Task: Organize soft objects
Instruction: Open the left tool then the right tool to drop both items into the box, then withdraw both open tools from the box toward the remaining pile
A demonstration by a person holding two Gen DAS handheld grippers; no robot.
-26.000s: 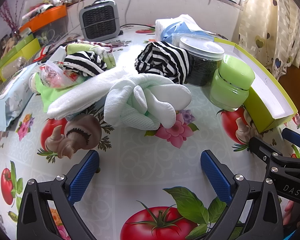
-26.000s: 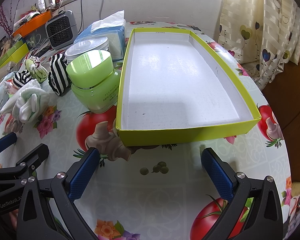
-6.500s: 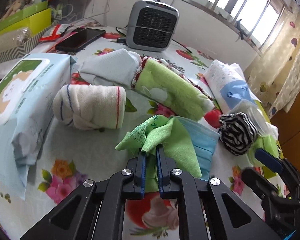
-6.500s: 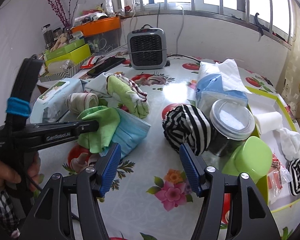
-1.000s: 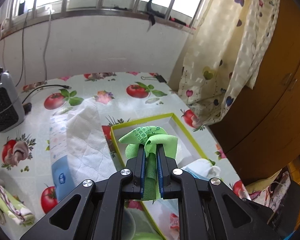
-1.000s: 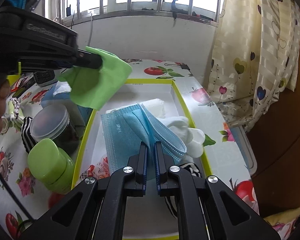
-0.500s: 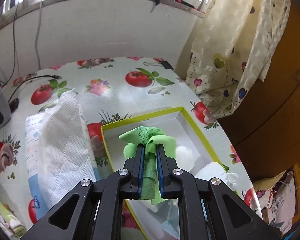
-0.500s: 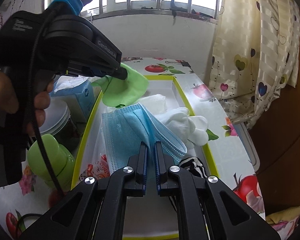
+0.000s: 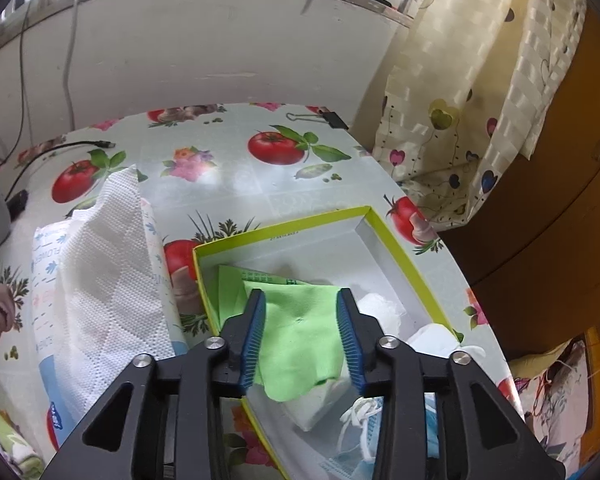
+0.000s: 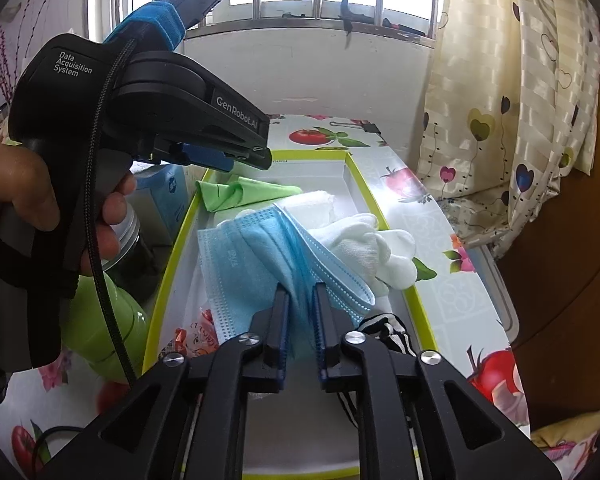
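Note:
My left gripper (image 9: pixel 300 304) is open above the far end of the yellow-green box (image 9: pixel 404 256). The green cloth (image 9: pixel 300 328) lies loose in the box below the jaws, also in the right wrist view (image 10: pixel 244 194). My right gripper (image 10: pixel 299 296) holds the blue face mask (image 10: pixel 268 256) over the box (image 10: pixel 364 196), its jaws slightly apart. White socks (image 10: pixel 372 252), a folded white cloth (image 10: pixel 316 204) and a striped sock (image 10: pixel 384 328) lie in the box. The left gripper (image 10: pixel 240 160) shows above the box's far end.
A tissue pack (image 9: pixel 96 280) lies left of the box. A green jar (image 10: pixel 100 328) and a dark jar (image 10: pixel 136 252) stand beside the box's left wall. A binder clip (image 9: pixel 324 118) lies near the far table edge. A curtain (image 10: pixel 512 112) and a wooden cabinet are to the right.
My left gripper has opened and let go of the green cloth, which dropped into the box's far end. My right gripper's jaws have parted a little around the mask.

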